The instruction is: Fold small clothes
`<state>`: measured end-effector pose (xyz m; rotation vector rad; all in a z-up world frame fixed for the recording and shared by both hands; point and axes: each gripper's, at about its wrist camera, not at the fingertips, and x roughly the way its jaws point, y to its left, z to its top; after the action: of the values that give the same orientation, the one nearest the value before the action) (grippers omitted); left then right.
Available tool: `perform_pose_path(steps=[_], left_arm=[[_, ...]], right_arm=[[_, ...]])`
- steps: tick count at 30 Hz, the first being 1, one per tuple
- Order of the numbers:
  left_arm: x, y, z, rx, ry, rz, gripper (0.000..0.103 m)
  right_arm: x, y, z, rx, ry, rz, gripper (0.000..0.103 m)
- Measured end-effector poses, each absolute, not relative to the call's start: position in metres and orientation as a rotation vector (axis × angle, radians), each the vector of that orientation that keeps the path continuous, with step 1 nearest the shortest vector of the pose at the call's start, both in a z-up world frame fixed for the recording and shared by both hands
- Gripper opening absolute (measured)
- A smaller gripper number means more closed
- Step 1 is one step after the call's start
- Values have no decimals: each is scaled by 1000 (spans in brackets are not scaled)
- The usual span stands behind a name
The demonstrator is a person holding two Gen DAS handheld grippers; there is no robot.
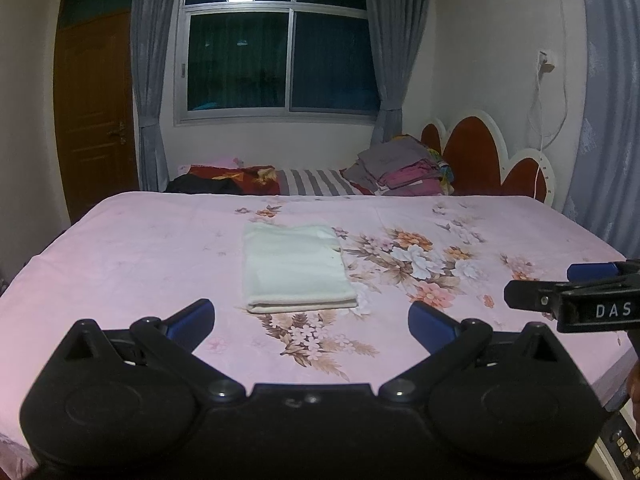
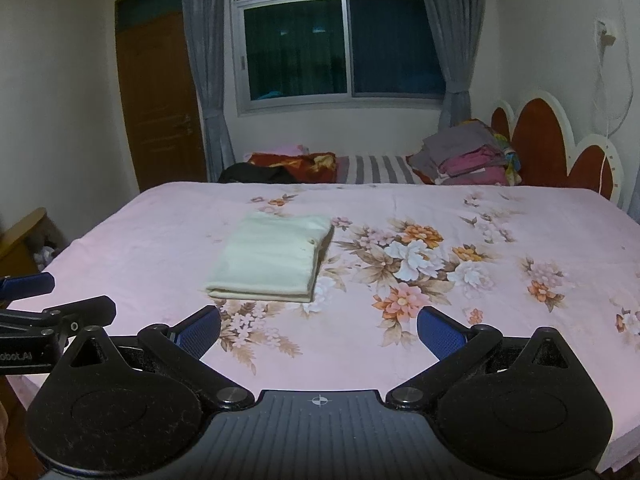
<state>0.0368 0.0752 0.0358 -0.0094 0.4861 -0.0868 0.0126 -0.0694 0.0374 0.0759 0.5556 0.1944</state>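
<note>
While nothing is gripped:
left gripper [image 1: 311, 322]: fingers spread wide, nothing held
right gripper [image 2: 318, 330]: same, wide apart, nothing touched
cloth [image 1: 295, 268]: folded, laid flat on bedsheet [image 1: 140, 264], just beyond both

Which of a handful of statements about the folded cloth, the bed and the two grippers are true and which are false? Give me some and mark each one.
1. The cream-white folded cloth lies flat on the pink floral bedsheet. True.
2. The left gripper is clamped on the cloth. False: its jaws are wide apart and empty, short of the cloth.
3. The right gripper is open and holds nothing. True.
4. The cloth is spread out in a single layer. False: it is a tidy rectangle with stacked layers showing at its near edge.
5. A pile of grey and maroon folded clothes sits by the red scalloped headboard. True.
</note>
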Motion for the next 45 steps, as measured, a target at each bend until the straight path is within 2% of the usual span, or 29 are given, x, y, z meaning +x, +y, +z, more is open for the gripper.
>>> perform_pose_path(steps=[45], left_arm=[[41,80,39,-4,486,-95,103]], right_arm=[[13,-71,43,71,555,200,103]])
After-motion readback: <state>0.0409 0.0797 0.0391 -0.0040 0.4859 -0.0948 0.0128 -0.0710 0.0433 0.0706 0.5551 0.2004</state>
